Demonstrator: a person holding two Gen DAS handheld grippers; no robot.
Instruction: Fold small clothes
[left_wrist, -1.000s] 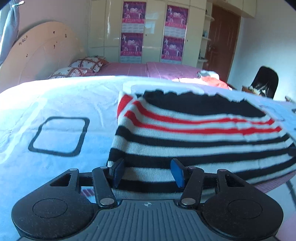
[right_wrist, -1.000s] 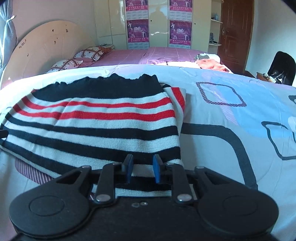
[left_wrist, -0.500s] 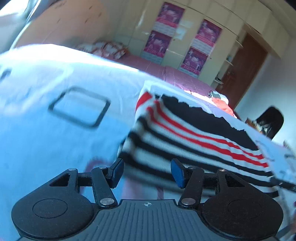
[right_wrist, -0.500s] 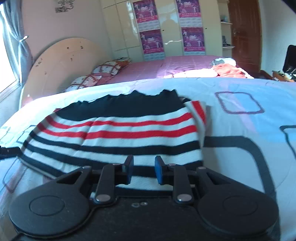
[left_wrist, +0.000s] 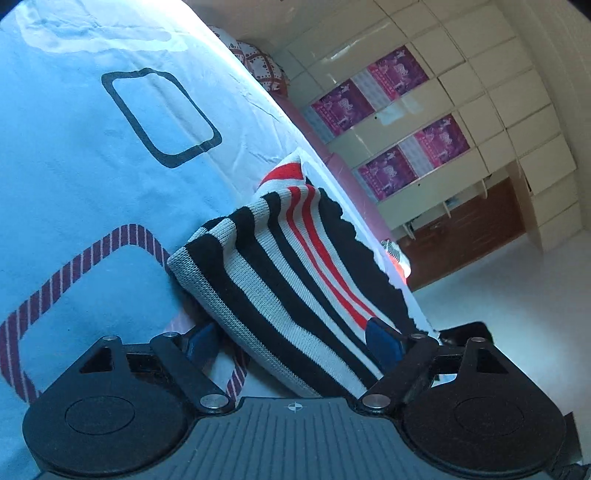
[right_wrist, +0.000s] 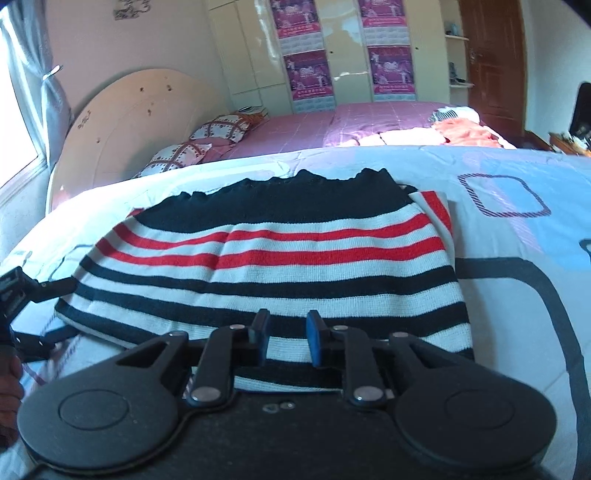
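A knitted sweater (right_wrist: 277, 258) with black, white and red stripes lies flat on the light blue quilt (right_wrist: 517, 295). My left gripper (left_wrist: 291, 341) is rolled on its side at the sweater's (left_wrist: 280, 258) left edge. Its jaws are opening wide, one blue pad (left_wrist: 199, 341) under the edge and the other above the cloth, neither pressing. In the right wrist view the left gripper (right_wrist: 22, 295) shows at that edge, a hand behind it. My right gripper (right_wrist: 286, 332) hovers over the near hem, a narrow gap between its pads and nothing pinched.
Dark and striped square outlines mark the quilt (left_wrist: 92, 166). Behind it stands a pink bed with patterned pillows (right_wrist: 221, 129) and a heap of clothes (right_wrist: 458, 129). A curved headboard (right_wrist: 140, 110), a wardrobe with posters (right_wrist: 351, 48) and a brown door (right_wrist: 491, 55) line the far wall.
My left gripper has rolled onto its side, sunk to the sweater's left edge and spread its jaws around it. The right gripper has drifted slightly, its gap much the same.
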